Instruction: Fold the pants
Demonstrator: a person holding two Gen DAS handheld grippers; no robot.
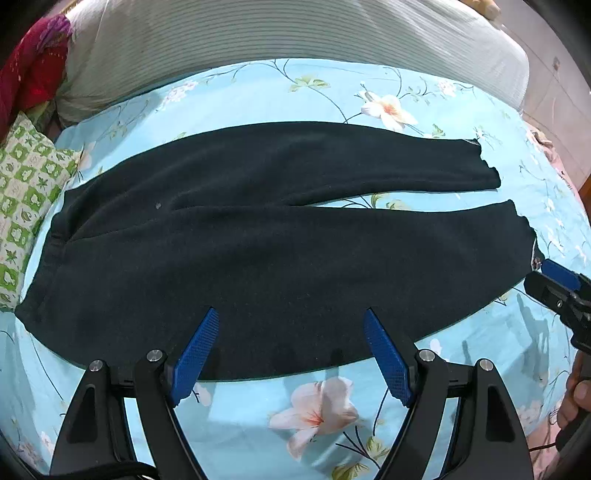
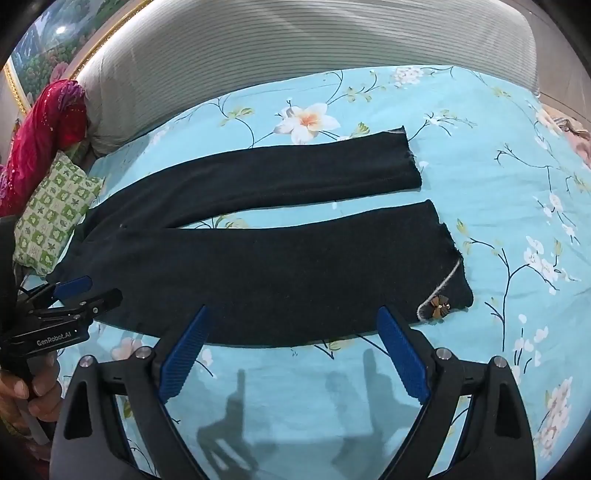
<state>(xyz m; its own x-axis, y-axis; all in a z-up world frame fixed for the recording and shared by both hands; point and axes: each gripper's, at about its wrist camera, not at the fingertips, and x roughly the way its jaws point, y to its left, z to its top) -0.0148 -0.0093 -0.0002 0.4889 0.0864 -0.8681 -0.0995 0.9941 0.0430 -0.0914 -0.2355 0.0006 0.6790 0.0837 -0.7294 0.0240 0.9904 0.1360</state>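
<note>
Black pants (image 1: 258,258) lie flat on the blue floral bedsheet (image 1: 258,92), waistband to the left, both legs stretched right with a narrow gap between them. In the right wrist view the pants (image 2: 280,273) show a small bow decoration (image 2: 439,305) at the near leg's cuff. My left gripper (image 1: 290,317) is open, its blue pads over the near leg's front edge near the waist. My right gripper (image 2: 293,314) is open, above the near leg's front edge toward the cuff. Each gripper also shows in the other's view: the right one (image 1: 554,284), the left one (image 2: 79,295).
A green-and-white patterned pillow (image 1: 26,199) lies left of the waistband. A grey striped cushion (image 1: 277,33) runs along the far side of the bed. Red cloth (image 1: 29,70) hangs at the far left. The sheet (image 2: 517,184) extends right of the cuffs.
</note>
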